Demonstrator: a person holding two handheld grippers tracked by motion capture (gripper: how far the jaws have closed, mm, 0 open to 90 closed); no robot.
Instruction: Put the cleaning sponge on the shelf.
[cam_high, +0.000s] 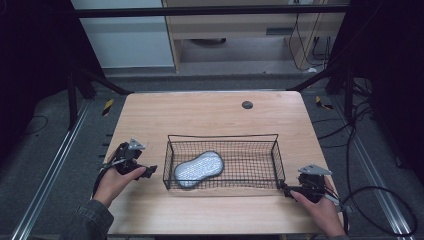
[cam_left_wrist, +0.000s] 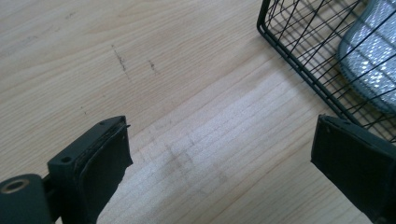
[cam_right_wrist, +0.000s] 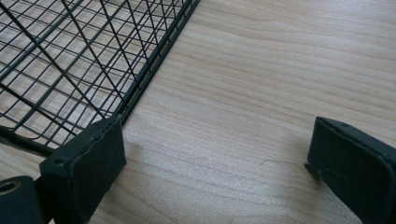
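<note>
With the grey, glittery, peanut-shaped pad (cam_high: 198, 168) lying inside the black wire basket (cam_high: 222, 136), both the left gripper (cam_high: 145, 172) and right gripper (cam_high: 286, 189) were spread empty beside its ends, so a level, two-sided grip looked wisest.

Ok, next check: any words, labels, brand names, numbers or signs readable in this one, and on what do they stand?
None can be read: the wire basket, the silver-grey pad lying in it, the wooden table, and the left gripper and right gripper all show no lettering.
</note>
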